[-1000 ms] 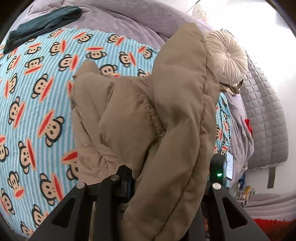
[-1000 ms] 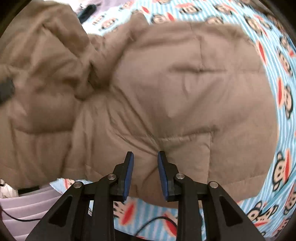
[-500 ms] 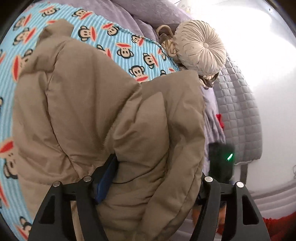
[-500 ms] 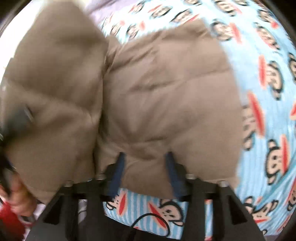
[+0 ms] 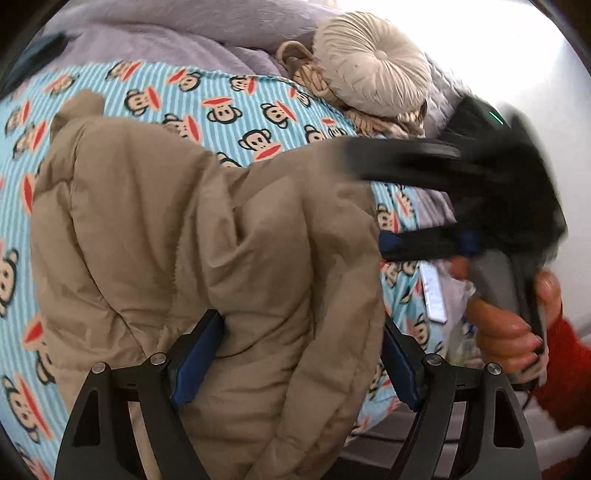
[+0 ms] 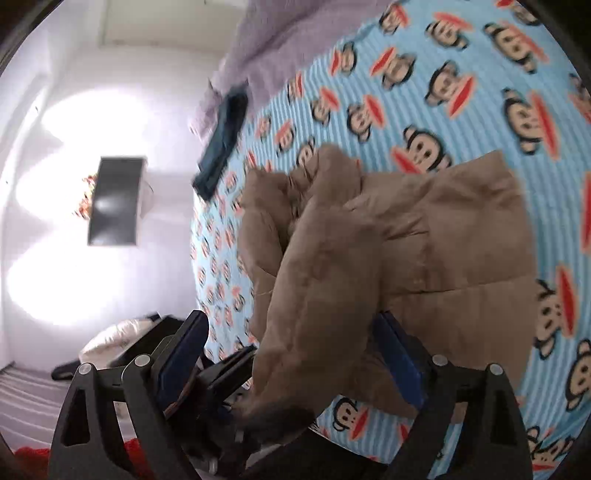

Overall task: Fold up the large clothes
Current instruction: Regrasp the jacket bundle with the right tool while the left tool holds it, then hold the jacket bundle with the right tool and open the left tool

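Observation:
A tan padded jacket lies bunched and folded over on the monkey-print sheet. My left gripper hovers at its near edge. Its jaws are opening, and a thick fold of jacket lies loosely between the blue pads. My right gripper also has its jaws opening, with a raised ridge of the jacket between the fingers and no pad pressing on it. In the left wrist view the right gripper shows as a blurred black shape at the right, held by a hand.
A round cream cushion and a lilac blanket lie at the head of the bed. A dark teal garment rests on the sheet's far edge. A white phone-like slab sits near the bed edge. A dark screen hangs on the wall.
Both grippers went from pinching the jacket to wide jaws, letting it drop folded onto the sheet. The right gripper lifted and tilted up, bringing the wall into its view.

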Available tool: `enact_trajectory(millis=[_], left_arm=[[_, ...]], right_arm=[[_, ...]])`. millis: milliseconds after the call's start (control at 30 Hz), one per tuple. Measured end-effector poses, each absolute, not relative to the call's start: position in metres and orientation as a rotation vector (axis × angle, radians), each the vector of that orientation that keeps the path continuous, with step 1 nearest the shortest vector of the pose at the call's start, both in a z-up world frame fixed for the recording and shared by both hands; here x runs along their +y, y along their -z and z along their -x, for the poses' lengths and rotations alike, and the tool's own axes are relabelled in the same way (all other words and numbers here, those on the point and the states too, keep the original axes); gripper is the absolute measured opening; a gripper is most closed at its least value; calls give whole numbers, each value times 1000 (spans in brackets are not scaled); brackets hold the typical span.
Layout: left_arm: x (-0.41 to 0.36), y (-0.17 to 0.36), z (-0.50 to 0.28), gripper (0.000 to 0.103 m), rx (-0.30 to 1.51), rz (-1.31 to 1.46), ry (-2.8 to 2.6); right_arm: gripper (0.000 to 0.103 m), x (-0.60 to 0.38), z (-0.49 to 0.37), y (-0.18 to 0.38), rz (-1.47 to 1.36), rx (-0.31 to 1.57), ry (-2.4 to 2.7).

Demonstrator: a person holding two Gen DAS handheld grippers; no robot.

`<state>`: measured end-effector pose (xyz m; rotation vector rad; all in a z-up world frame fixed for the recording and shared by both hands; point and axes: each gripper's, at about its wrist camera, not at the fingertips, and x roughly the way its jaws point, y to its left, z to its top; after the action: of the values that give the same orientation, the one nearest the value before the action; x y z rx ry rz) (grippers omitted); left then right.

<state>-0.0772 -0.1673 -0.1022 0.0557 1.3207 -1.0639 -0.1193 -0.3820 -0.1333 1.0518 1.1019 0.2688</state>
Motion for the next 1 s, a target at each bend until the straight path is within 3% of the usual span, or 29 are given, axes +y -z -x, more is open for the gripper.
enact_trajectory(millis=[67,133,200,333,500,600,667,700,733,767,1000], left_arm=[[-164,92,83,81,1317,-87,1091],[-154,75,86,81,1311,-93,1158],[-131,51,81,81,1248,-84,1188],[-90,49,45,82,1202,-84,1068],[-47,131,-22,81,1345,3,817],[-40,174,-33,81,1440,81,795],[-42,182,-34,82,1444,114,801],[-45,182,-32,82,1445,139,807],[-49,183,-32,82,1445,142,806],[-53,180,-29,82,1443,134,805],[-111,147,1,82,1364,11,826]], right_arm=[[85,-371,103,150,-1005,1166,-255],[55,-361,91,172,-960,1218,-232],[51,-361,86,186,-898,1267,-164],[49,-377,90,201,-846,1289,-103],[50,-396,96,197,-869,1261,-97],[65,-400,114,182,-913,1252,-96],[65,-397,132,170,-924,1240,-102],[58,-393,140,169,-935,1249,-109],[21,-389,143,170,-920,1264,-104],[11,-383,146,168,-846,1294,-72],[10,-391,123,149,-366,1257,70]])
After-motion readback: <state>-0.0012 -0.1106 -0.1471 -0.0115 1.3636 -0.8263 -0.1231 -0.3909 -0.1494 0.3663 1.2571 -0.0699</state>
